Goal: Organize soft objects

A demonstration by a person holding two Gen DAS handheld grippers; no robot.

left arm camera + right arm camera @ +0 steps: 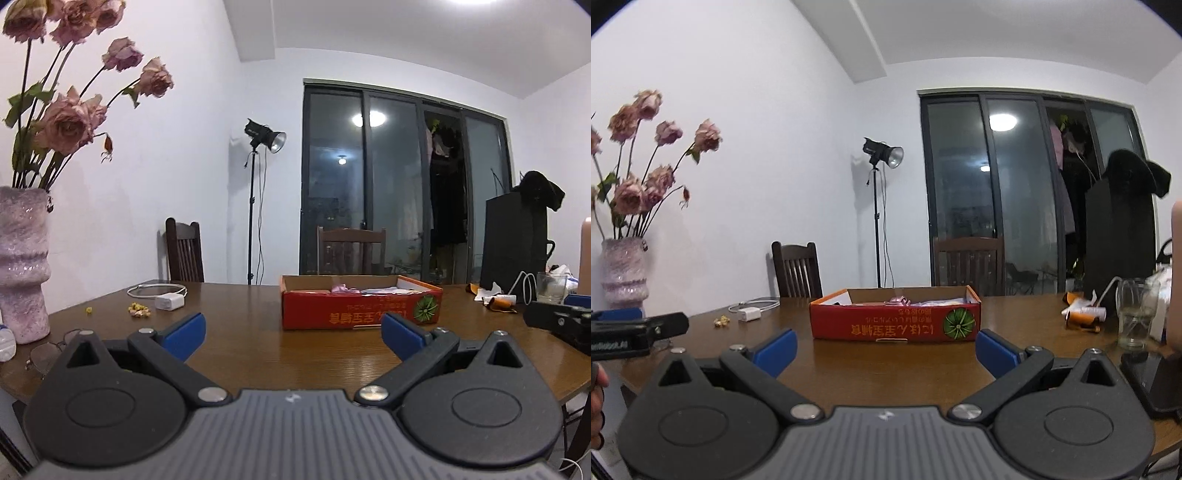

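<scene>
A shallow red cardboard box point(360, 308) sits mid-desk holding pale pink and white soft items point(345, 288), their shapes hard to make out. Nearer me than the box, my left gripper point(293, 332) and right gripper point(886, 349) both hover over the brown desk point(240, 332), jaws spread wide and empty. Left of the box lie a white charger point(169, 301) and a pink vase of dried roses point(23, 264); right of it stands a drinking glass point(1137, 314).

A white-walled room with a brown wooden table point(258, 347) in the foreground. Behind the table, two dark wooden chairs point(184, 251) stand at its far edge. Beyond the table, a studio lamp on a tall stand point(264, 138) is near the wall. Right of the lamp, dark sliding glass doors point(402, 177) reflect a round ceiling light point(369, 119).
</scene>
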